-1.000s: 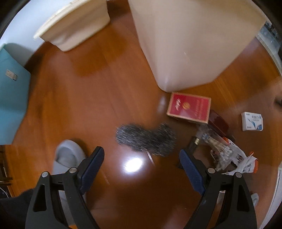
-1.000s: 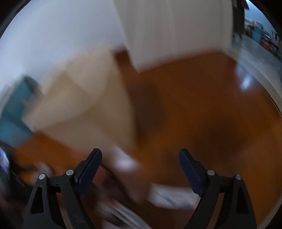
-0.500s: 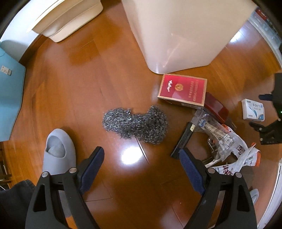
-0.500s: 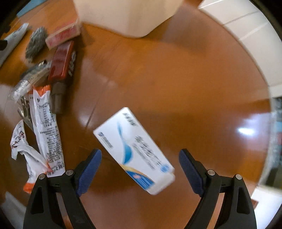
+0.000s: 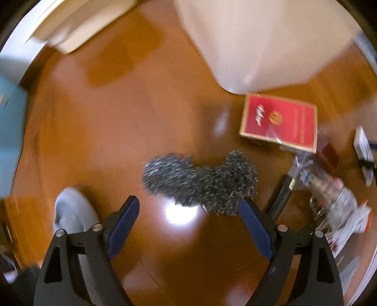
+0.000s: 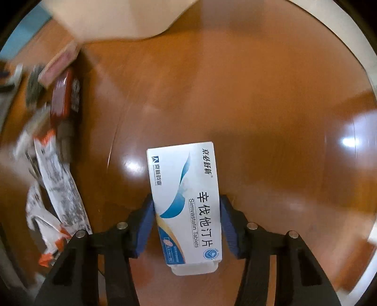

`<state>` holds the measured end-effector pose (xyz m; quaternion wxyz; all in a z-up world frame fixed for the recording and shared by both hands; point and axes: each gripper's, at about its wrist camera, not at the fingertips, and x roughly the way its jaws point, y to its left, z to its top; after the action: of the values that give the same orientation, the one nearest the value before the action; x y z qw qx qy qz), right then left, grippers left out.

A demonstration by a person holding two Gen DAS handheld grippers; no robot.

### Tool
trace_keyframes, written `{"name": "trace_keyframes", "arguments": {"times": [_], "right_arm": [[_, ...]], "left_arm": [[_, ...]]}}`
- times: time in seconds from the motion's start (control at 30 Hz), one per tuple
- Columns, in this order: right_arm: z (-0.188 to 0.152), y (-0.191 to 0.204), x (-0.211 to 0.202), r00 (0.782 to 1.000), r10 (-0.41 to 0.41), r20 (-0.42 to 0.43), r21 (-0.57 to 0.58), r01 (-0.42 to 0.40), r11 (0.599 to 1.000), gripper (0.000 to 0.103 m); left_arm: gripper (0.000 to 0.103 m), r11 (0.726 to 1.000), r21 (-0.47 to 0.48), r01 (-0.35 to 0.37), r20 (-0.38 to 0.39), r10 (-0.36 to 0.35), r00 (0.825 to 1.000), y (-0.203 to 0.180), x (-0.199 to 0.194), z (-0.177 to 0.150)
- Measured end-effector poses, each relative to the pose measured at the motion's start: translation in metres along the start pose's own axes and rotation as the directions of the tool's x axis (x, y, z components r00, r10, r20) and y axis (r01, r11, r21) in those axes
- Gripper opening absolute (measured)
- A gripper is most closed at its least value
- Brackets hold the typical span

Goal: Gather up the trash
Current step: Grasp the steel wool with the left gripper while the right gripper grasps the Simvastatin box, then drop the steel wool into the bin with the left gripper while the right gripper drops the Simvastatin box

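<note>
My right gripper [image 6: 186, 211] is shut on a white and blue medicine box [image 6: 185, 200], its blue pads pressing the box's two long sides just above the wooden floor. My left gripper [image 5: 188, 207] is open and empty, low over a grey steel-wool scourer [image 5: 200, 181] that lies just beyond and partly between its fingertips. A red flat box [image 5: 279, 122] lies right of the scourer, by the cream trash bin [image 5: 259, 40]. Crumpled wrappers [image 5: 334, 197] lie at the far right. The medicine box also shows at the left wrist view's right edge [image 5: 364, 146].
In the right wrist view, a red pack [image 6: 62, 98], printed wrappers [image 6: 59, 188] and the bin's base [image 6: 122, 16] lie to the left and top. A grey slipper [image 5: 73, 216] is by my left finger. A second cream container [image 5: 77, 26] and a teal object [image 5: 9, 131] sit at the left.
My right gripper has closed on the medicine box, which was lying loose between its open fingers. My left gripper has dropped closer to the scourer.
</note>
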<state>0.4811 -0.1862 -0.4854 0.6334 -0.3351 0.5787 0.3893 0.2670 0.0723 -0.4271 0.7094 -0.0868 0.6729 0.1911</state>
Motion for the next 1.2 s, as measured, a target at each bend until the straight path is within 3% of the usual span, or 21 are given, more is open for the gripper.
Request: {"name": "trace_keyframes", "arguments": {"times": [0.07, 0.2, 0.27, 0.4, 0.5, 0.6, 0.67, 0.7, 0.73, 0.77, 0.9, 1.07, 1.13, 1.2], "right_arm": [[-0.009, -0.001, 0.000, 1.000, -0.015, 0.015, -0.015, 0.015, 1.000, 0.055], [-0.022, -0.003, -0.013, 0.998, -0.015, 0.059, 0.027, 0.013, 1.000, 0.055], [-0.025, -0.010, -0.026, 0.993, -0.023, 0.116, 0.081, 0.013, 0.997, 0.055], [-0.037, -0.008, -0.050, 0.984, -0.040, 0.173, 0.133, 0.017, 0.991, 0.055], [-0.055, -0.013, -0.060, 0.977, -0.023, 0.211, 0.184, -0.016, 0.983, 0.055], [-0.056, -0.007, -0.063, 0.976, -0.018, 0.218, 0.196, -0.026, 0.980, 0.055], [-0.060, -0.001, -0.065, 0.976, -0.013, 0.220, 0.197, -0.031, 0.980, 0.055], [-0.061, 0.002, -0.064, 0.975, -0.012, 0.222, 0.199, -0.034, 0.979, 0.055], [-0.057, 0.008, -0.060, 0.974, -0.011, 0.225, 0.200, -0.035, 0.979, 0.055], [-0.058, 0.010, -0.061, 0.973, -0.010, 0.231, 0.208, -0.039, 0.977, 0.055], [-0.064, 0.015, -0.063, 0.965, -0.004, 0.263, 0.251, -0.064, 0.966, 0.055], [-0.070, 0.018, -0.075, 0.949, -0.006, 0.316, 0.295, -0.092, 0.951, 0.055], [-0.076, 0.018, -0.084, 0.941, -0.005, 0.338, 0.315, -0.108, 0.943, 0.055], [-0.079, 0.019, -0.094, 0.930, -0.014, 0.368, 0.332, -0.118, 0.936, 0.055]], "left_arm": [[0.088, 0.998, 0.058, -0.015, 0.015, 0.015, 1.000, -0.006, 0.004, 0.000], [0.088, 0.981, 0.192, 0.007, -0.032, -0.001, 0.999, -0.022, 0.021, 0.003], [0.088, 0.953, 0.303, 0.002, -0.030, 0.008, 1.000, -0.034, 0.023, 0.004], [0.088, 0.867, 0.499, -0.011, -0.079, 0.058, 0.995, -0.057, 0.035, -0.001], [0.092, 0.838, 0.543, -0.045, -0.076, 0.103, 0.992, -0.064, 0.044, -0.003], [0.089, 0.881, 0.472, 0.032, -0.109, 0.022, 0.994, -0.058, 0.049, 0.010], [0.054, 0.912, 0.403, 0.081, -0.131, -0.030, 0.991, -0.052, 0.047, 0.018], [0.044, 0.918, 0.390, 0.076, -0.128, -0.028, 0.991, -0.049, 0.045, 0.020], [0.027, 0.922, 0.380, 0.080, -0.128, -0.033, 0.991, -0.048, 0.042, 0.023], [0.022, 0.924, 0.369, 0.099, -0.132, -0.053, 0.990, -0.047, 0.040, 0.023], [0.021, 0.935, 0.318, 0.157, -0.110, -0.128, 0.986, -0.048, 0.021, 0.013], [0.021, 0.949, 0.238, 0.209, -0.021, -0.209, 0.978, -0.051, -0.031, -0.016], [0.021, 0.941, 0.247, 0.232, 0.023, -0.245, 0.969, -0.058, -0.061, -0.024], [0.021, 0.920, 0.278, 0.278, 0.068, -0.307, 0.949, -0.070, -0.097, -0.023]]}}
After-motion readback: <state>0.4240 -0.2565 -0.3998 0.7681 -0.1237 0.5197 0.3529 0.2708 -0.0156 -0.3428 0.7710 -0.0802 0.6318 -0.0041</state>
